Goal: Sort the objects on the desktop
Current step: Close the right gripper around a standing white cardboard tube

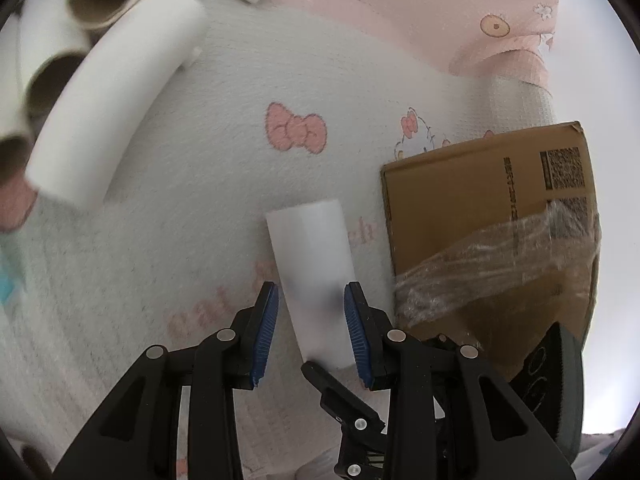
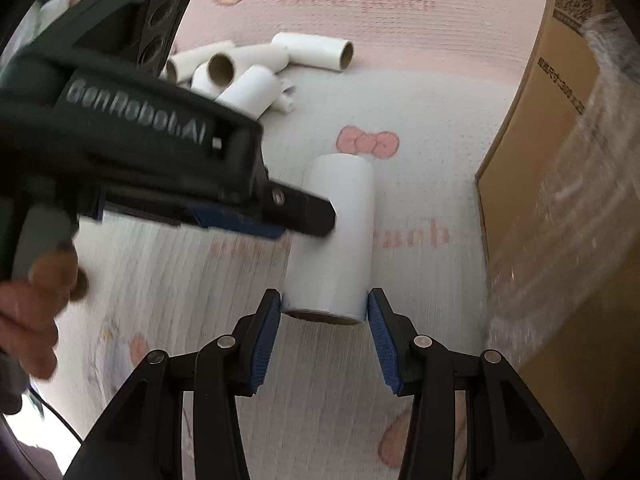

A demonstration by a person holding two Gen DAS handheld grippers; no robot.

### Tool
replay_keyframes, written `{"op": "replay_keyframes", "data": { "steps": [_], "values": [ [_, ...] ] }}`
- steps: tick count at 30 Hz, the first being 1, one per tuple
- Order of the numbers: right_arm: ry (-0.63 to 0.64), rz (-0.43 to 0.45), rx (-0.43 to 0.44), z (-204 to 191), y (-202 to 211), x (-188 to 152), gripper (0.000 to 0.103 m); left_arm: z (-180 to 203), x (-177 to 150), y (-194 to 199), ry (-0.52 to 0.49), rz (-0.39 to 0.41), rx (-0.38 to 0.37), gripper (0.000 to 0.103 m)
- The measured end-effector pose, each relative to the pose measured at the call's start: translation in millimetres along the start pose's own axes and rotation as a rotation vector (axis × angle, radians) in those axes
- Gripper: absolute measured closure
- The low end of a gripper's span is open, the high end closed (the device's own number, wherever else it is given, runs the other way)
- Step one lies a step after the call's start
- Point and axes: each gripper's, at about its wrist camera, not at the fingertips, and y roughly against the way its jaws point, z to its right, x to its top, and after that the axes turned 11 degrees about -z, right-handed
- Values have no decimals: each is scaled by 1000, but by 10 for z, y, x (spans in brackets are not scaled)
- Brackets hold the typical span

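The work surface is a soft quilted mat (image 2: 400, 120), pale pink toward the far side and whitish nearer, printed with pink bows, round cartoon faces and faded lettering; nothing of the room beyond it can be made out except bright blur at the edges of the left wrist view. One brown cardboard box (image 2: 560, 200) stands along the right side of the mat, part of it wrapped in crinkled clear plastic film (image 1: 500, 264). One white paper roll (image 2: 332, 236) lies on the mat beside the box, its cardboard core end facing the right gripper (image 2: 324, 322). That gripper's blue-padded jaws are apart, one on each side of the roll's near end, very close to it or just touching. The left gripper (image 1: 312, 324) reaches in from the left with its jaws also apart, straddling the same roll across its middle; a hand (image 2: 36, 320) holds its handle. Farther back on the mat lies a loose pile of rolls (image 2: 248, 76), white with brown cardboard cores; about five can be counted in the right wrist view, some overlapping, with torn bits of paper beside them.
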Motion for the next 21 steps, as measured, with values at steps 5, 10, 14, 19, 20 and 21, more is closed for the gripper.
{"op": "replay_keyframes", "data": {
  "steps": [5, 10, 14, 19, 20, 21],
  "values": [
    [6, -26, 87, -27, 32, -159, 60, -72, -69, -7, 31, -9, -25, 66],
    [-62, -43, 115, 62, 16, -145, 57, -134, 5, 64, 54, 11, -32, 66],
    [-85, -57, 140, 169, -29, 60, 57, -130, 76, 69, 39, 9, -23, 66],
    [-63, -94, 139, 77, -139, 397, 57, -114, 144, 9, 28, -14, -28, 66],
    [-63, -101, 141, 78, -163, 422, 57, -111, 154, 0, 27, -17, -33, 65],
    [-66, -110, 144, 83, -189, 448, 57, -110, 161, -7, 24, -19, -35, 65]
  ]
}}
